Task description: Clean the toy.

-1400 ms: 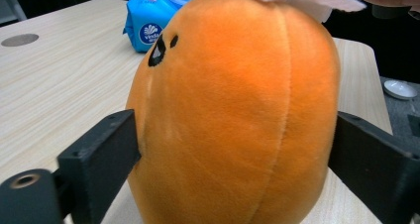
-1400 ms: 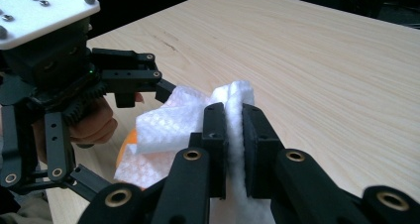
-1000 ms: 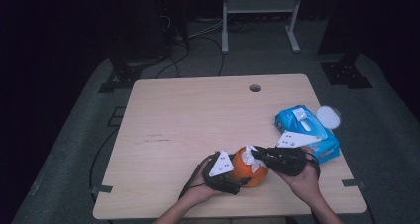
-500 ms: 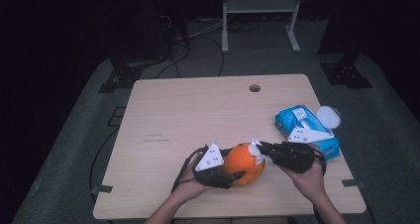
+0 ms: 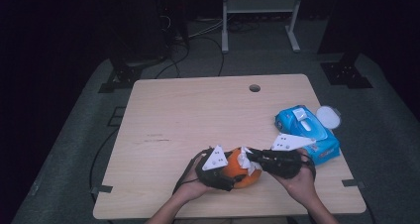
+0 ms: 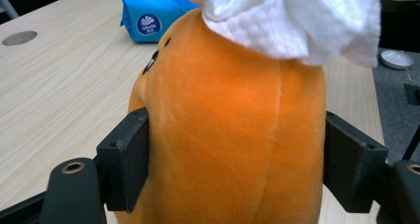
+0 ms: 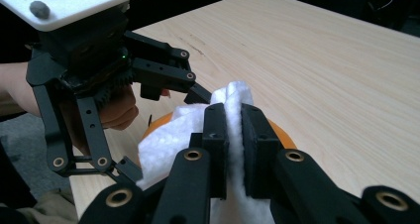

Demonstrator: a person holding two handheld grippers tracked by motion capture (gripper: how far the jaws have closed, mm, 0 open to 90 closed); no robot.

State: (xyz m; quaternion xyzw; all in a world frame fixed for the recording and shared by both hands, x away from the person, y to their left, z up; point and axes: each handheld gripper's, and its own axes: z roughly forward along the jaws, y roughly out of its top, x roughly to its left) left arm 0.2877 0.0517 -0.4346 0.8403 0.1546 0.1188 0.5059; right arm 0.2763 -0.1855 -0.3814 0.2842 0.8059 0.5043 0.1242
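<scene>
Dim room – grey floor (image 5: 74, 135), wooden table (image 5: 198, 115), metal stand (image 5: 260, 6)

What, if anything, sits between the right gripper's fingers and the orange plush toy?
A white tissue: the right gripper pinches it and holds it against the top of the orange plush toy, which the left gripper clamps.

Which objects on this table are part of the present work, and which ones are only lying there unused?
In use:
- orange plush toy, clamped between the left gripper's jaws
- white tissue, pinched by the right gripper and resting on the toy

Lying about:
- blue wipes pack, at the table's right edge
- small white round lid beside the pack
</scene>
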